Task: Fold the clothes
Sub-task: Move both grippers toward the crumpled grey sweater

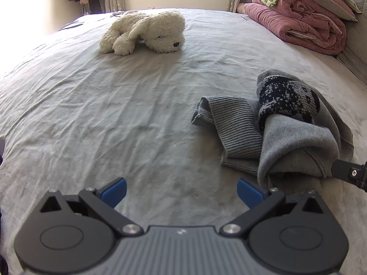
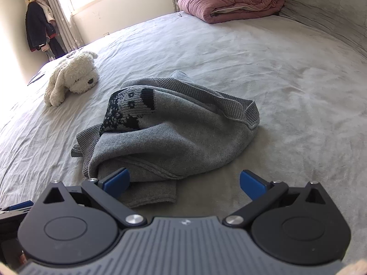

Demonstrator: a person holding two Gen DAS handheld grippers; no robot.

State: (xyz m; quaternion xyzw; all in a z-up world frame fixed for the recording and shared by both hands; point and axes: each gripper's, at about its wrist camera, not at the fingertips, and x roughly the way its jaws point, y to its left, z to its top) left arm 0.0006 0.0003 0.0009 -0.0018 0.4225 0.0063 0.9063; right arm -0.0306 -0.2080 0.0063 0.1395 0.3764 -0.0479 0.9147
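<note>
A grey knit sweater with a dark blue and white pattern lies crumpled on the bed. In the left wrist view the sweater is heaped to the right of my left gripper, which stands open over bare sheet with nothing between its blue pads. My right gripper is open too, low at the sweater's near edge; a flat grey flap of the knit lies between its fingers, and the left pad is close against the cloth. A black part of the right gripper shows at the sweater's right edge.
A white plush dog lies toward the far side of the grey bed sheet. A folded pink quilt with a green patterned blanket on top fills the far right corner. Clothes hang by the curtain at the far left.
</note>
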